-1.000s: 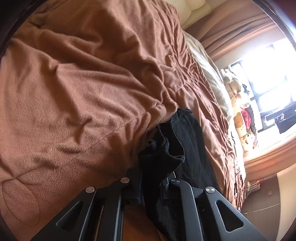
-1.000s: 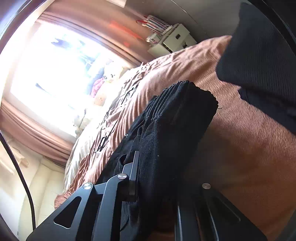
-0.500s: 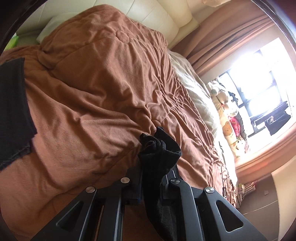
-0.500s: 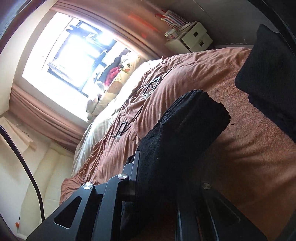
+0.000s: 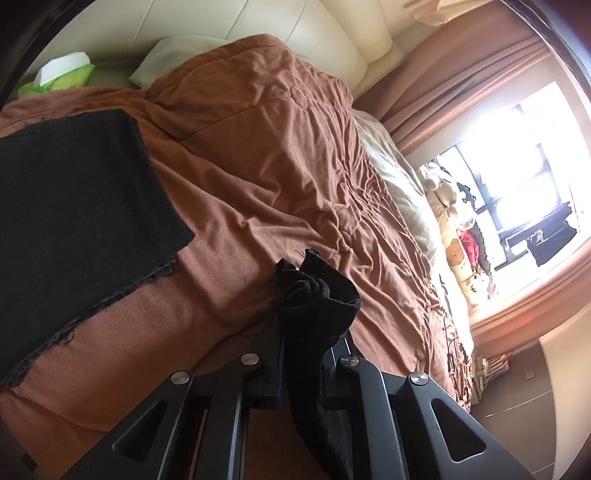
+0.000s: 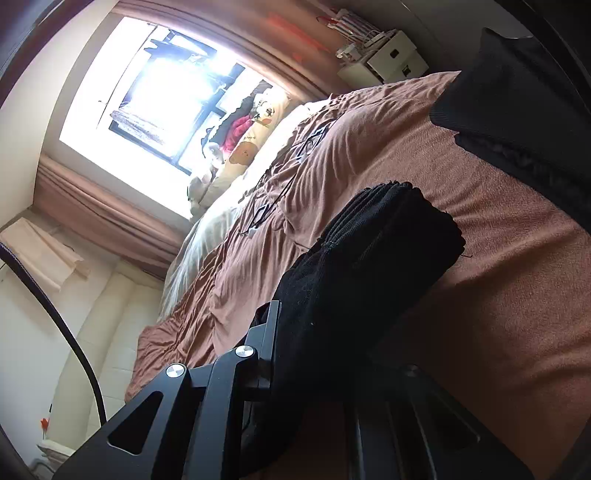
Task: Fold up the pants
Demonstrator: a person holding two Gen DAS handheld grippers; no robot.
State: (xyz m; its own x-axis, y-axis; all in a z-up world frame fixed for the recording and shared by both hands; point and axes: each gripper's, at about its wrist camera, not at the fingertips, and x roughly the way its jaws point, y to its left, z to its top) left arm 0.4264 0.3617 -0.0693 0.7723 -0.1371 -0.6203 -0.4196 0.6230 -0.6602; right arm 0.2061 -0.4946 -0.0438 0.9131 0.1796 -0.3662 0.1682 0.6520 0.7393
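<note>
- In the left wrist view we see, at the far left, a green tissue pack [image 5: 59, 75] beside a pale pillow [image 5: 173, 55], both lying at the cream headboard [image 5: 295, 26] of the bed.
- Below them a flat, folded black cloth [image 5: 74, 214] lies on the brown bedspread [image 5: 266, 166], with a frayed edge at its lower side.
- In the middle, the left gripper [image 5: 308, 354] has its jaws clenched on a bunched part of the black pants [image 5: 317, 295]; the cloth stands up in a crumpled knot above the jaws and hangs down between the two arms.
- At the right, plush toys [image 5: 458, 236] lie along the bright window [image 5: 517, 166] with its brown curtain [image 5: 461, 74].
- In the right wrist view, from the left, we see the window again, then the plush toys on the sill.
- The right gripper [image 6: 314, 350] grasps a thick roll of the black pants; its right finger is in shadow, so the contact there is probably hidden by the cloth.
- At the top right stands a white drawer unit [image 6: 391, 55], and the other black cloth lies at the right edge.
</note>
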